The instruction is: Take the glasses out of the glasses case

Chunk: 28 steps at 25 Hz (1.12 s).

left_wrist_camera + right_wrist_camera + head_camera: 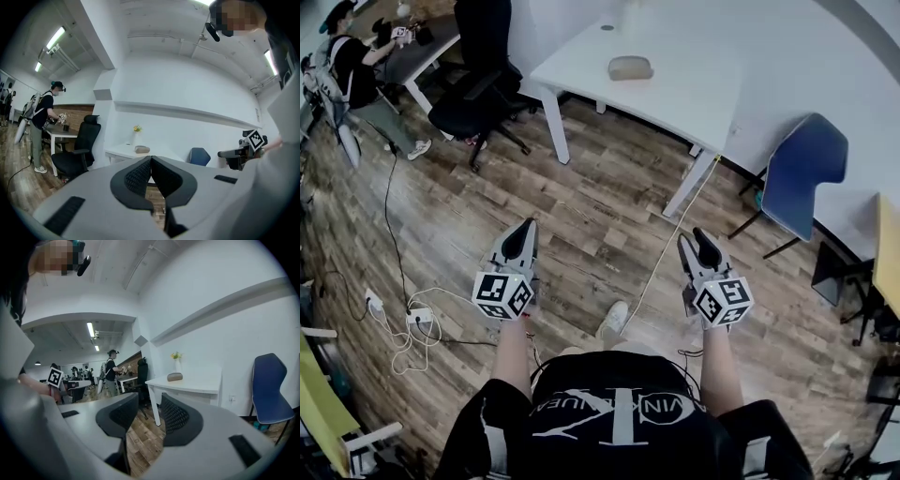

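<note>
A brownish-grey glasses case (631, 67) lies closed on a white table (694, 103) across the wooden floor, well beyond both grippers. The left gripper view shows the case (142, 149) small and far off, just above the jaws; in the right gripper view the case (175, 377) sits on the table (201, 384) next to a vase. My left gripper (526, 228) is held over the floor, its pads pressed together with nothing in them (151, 161). The right gripper (693, 237) is level with it, jaws apart, only floor showing in the gap (149, 401).
A black office chair (478, 84) stands left of the table, a blue chair (802, 173) to its right. A pale cable (675, 234) runs over the floor between the grippers. A power strip with cords (417, 317) lies at the left. Another person (352, 66) works at a far desk.
</note>
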Available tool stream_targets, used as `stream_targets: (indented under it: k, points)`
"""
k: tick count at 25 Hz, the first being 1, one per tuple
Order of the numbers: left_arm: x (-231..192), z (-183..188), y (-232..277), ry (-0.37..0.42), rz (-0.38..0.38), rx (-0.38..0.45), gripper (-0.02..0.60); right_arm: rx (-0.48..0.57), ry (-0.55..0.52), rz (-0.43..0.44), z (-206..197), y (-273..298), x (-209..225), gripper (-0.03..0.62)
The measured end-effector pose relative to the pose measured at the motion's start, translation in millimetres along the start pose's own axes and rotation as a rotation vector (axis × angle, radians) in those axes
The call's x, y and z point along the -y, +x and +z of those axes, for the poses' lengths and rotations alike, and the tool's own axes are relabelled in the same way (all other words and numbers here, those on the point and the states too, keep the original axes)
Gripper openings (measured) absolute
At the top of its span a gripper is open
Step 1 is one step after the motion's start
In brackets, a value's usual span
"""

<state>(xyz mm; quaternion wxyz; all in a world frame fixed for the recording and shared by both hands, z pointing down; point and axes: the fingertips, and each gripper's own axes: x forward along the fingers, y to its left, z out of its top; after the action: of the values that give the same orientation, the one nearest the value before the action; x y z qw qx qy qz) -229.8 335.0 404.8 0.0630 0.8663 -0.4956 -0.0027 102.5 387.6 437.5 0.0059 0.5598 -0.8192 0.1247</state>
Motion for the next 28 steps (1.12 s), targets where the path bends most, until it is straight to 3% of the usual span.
stream_targets:
  k: [13,22,28]
  points:
    - [-3.3,-1.8,122.0,0.000,-0.060,-0.016,0.015,0.007,0.044,-0.011,8.4,68.2,73.2,0.158]
    - [-0.9,3.7,154.8,0.000,-0.101,-0.004,0.015,0.011,0.057,-0.011,11.1,85.8,81.6,0.158]
    - [-18.8,-0.3,174.4,-0.003,-0.087,-0.028,0.015,0.000,0.071,-0.003,13.7,112.4,91.4,0.163]
